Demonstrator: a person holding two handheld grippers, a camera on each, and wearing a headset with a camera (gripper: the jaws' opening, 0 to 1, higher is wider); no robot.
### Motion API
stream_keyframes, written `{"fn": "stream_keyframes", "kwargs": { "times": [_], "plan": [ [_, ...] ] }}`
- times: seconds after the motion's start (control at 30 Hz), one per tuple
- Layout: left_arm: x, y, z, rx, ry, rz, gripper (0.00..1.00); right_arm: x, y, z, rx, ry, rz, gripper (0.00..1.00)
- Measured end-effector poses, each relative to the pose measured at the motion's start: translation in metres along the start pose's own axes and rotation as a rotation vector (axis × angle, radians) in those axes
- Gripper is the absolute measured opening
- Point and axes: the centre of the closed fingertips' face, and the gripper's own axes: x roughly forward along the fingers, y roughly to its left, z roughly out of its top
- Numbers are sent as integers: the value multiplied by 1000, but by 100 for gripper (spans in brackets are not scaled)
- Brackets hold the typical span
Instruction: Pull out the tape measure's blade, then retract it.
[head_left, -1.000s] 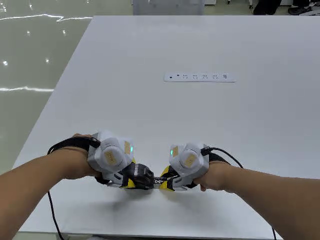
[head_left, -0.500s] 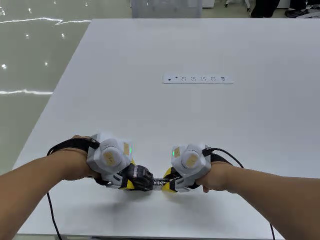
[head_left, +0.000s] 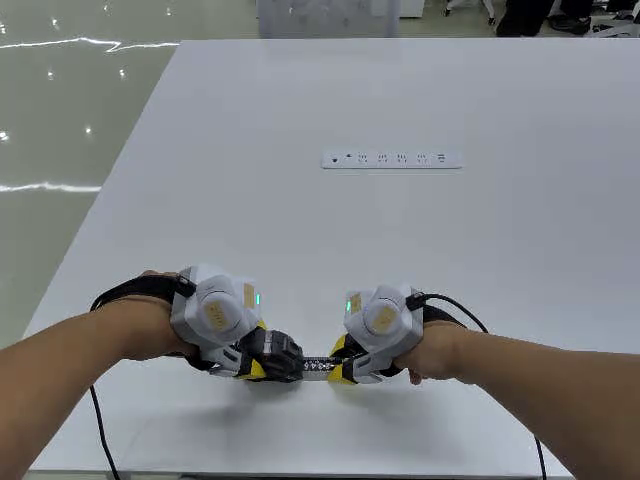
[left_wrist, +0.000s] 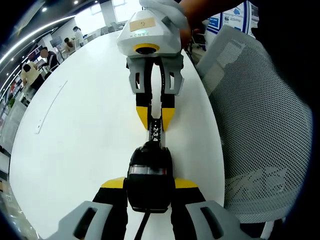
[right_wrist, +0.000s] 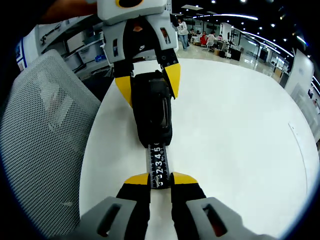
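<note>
Black tape measure (right_wrist: 154, 107) between two tools (head_left: 268, 360) (head_left: 336, 368).

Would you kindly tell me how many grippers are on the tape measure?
2: the left gripper clamps the black case; the right gripper pinches the short exposed blade just beside it.

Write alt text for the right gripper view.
The right gripper pinches a short stretch of blade extending from a black tape measure, whose case the left gripper clamps opposite. White table beneath, mesh chair beside it.
</note>
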Motion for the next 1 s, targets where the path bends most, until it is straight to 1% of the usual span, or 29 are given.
{"fn": "stream_keyframes", "kwargs": {
  "times": [0.47, 0.73, 1.0],
  "plan": [
    [0, 0, 1, 3, -8, 3, 29, -8, -2, -10, -2, 17, -10, 13],
    [0, 0, 1, 1, -14, 5, 29, -13, -5, -17, 14, 22, -16, 13],
    [0, 0, 1, 1, -13, 4, 29, -18, -3, -22, 10, 30, -24, 13]
  ]
}}
